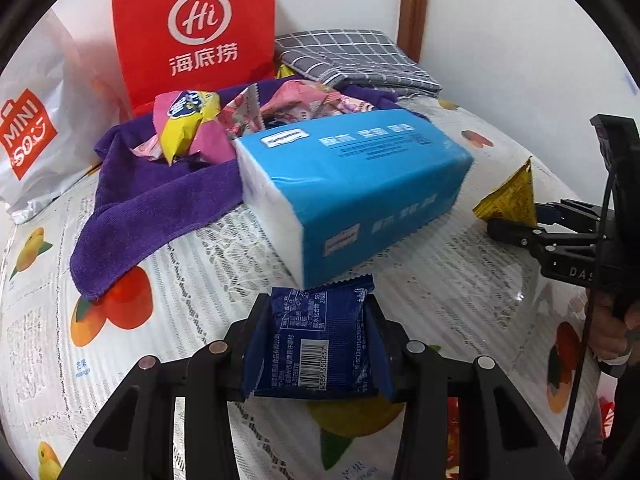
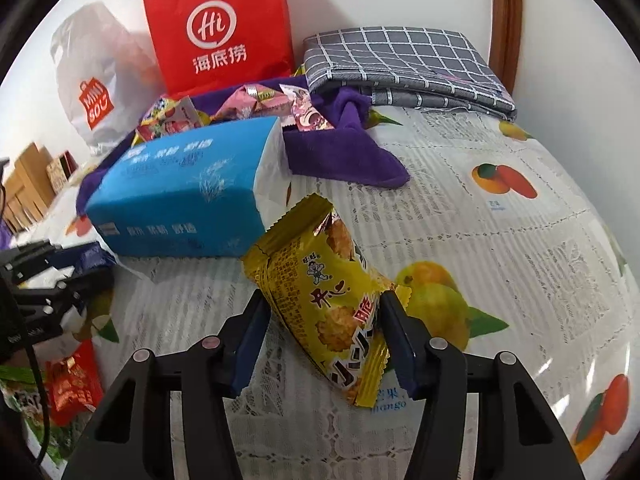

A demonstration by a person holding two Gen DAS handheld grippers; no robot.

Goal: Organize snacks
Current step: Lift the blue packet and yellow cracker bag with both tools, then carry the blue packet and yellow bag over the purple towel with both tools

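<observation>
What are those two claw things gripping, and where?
Left hand-held gripper: blue snack packet, by its side edges. Right hand-held gripper: yellow cracker packet, across its middle.

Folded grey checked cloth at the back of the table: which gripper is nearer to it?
Right. The right gripper, holding a yellow snack packet, is on the folded grey checked cloth's side of the blue tissue pack; the left gripper is on the far side.

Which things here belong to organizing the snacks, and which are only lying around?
Part of the job:
- blue snack packet, in the left gripper
- yellow cracker packet, in the right gripper
- snack pile on the purple towel

Just lying about:
- tissue pack
- red paper bag
- checked cloth
</observation>
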